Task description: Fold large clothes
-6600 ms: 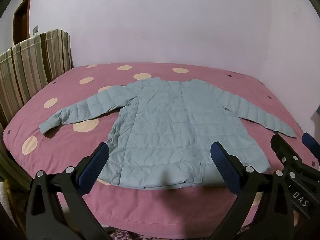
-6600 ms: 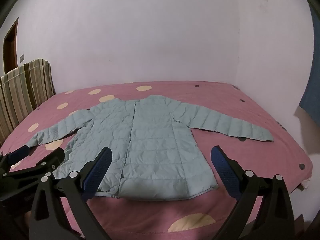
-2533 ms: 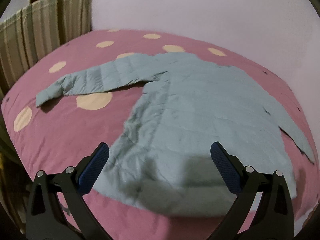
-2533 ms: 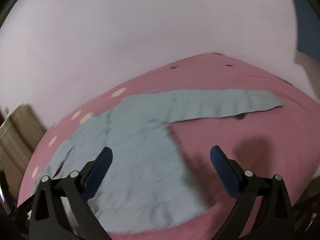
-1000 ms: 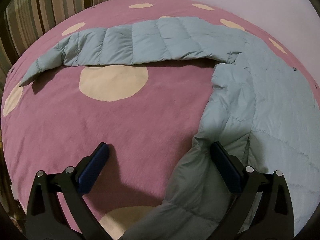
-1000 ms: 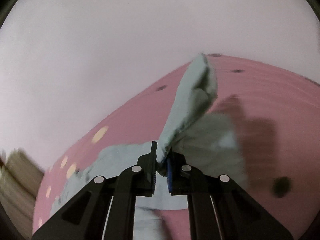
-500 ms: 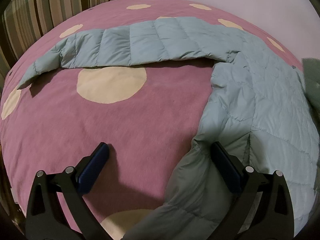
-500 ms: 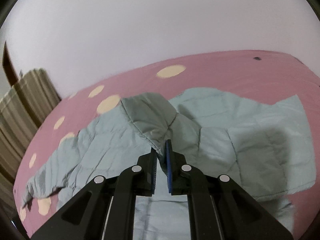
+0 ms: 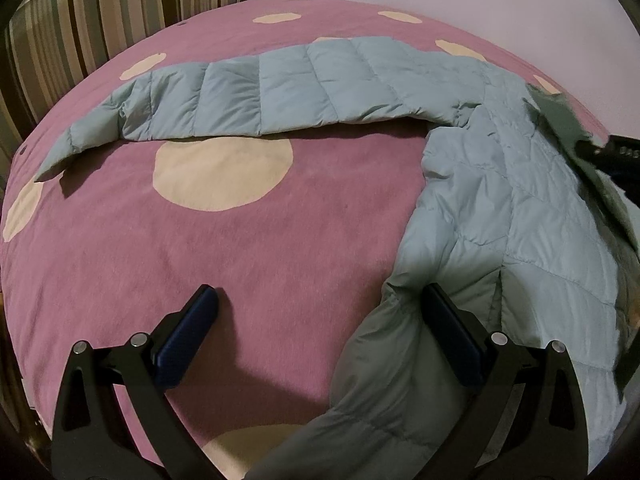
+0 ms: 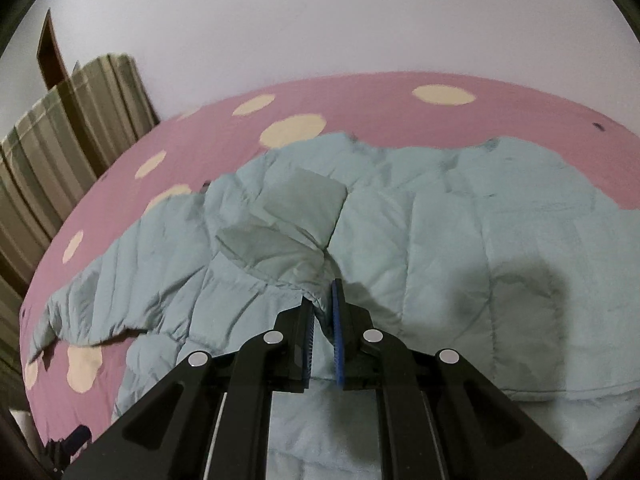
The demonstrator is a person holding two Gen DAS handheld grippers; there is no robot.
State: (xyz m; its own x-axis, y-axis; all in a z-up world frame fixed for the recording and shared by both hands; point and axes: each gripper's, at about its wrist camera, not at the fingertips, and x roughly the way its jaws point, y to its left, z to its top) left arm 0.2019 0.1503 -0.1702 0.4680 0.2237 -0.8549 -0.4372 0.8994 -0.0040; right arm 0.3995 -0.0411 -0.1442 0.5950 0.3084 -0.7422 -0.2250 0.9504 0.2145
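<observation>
Barely begun: right gripper (image 10: 322, 312) clamps one sleeve (image 10: 288, 220) over the jacket (image 10: 460, 248); left gripper (image 9: 320, 320) gapes, other sleeve (image 9: 260, 96) unfolded on the bed (image 9: 280, 240).

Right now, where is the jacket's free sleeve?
In the left wrist view, the sleeve stretches leftward across the spotted pink bedspread, toward the striped cushion.

black claw (image 9: 318, 322), blue pads (image 9: 188, 336), silver screws (image 10: 373, 335)

You're working in dim, warm indoor light. Soft shadows fall on the pink bedspread (image 9: 280, 248) below the left claw (image 9: 320, 320) and across the jacket (image 10: 460, 240) at right. Fisheye bending curves both views, corners go black, and the striped headboard (image 10: 72, 132) smears slightly.
</observation>
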